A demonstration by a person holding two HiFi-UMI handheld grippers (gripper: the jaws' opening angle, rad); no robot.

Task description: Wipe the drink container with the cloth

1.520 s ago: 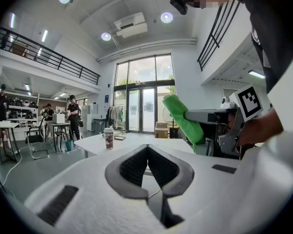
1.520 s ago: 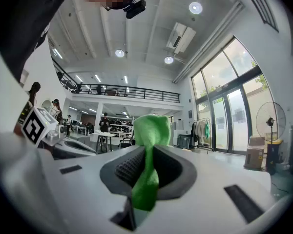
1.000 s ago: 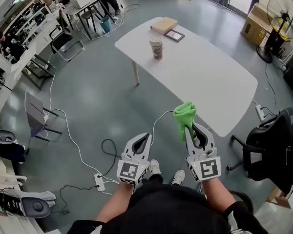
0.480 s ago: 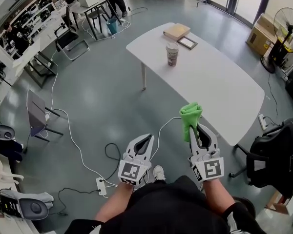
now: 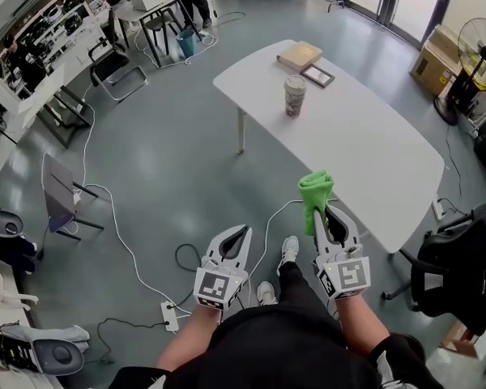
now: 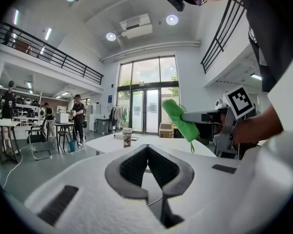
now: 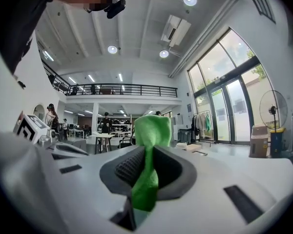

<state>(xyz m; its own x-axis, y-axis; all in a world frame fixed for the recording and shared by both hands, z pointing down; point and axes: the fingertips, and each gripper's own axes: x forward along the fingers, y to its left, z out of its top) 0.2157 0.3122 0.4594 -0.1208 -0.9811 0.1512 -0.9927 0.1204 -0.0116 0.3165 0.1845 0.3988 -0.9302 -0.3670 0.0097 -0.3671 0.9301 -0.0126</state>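
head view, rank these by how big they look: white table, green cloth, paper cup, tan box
1. white table
2. green cloth, though being nearest the camera enlarges it
3. tan box and paper cup look about alike, so no ranking between them

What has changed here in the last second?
The person seems to be stepping toward the table: it and the cup now sit lower and further right in the head view, and one shoe is forward. Nothing was grabbed or released. The right gripper still pinches the cloth; the left gripper stays shut, empty.
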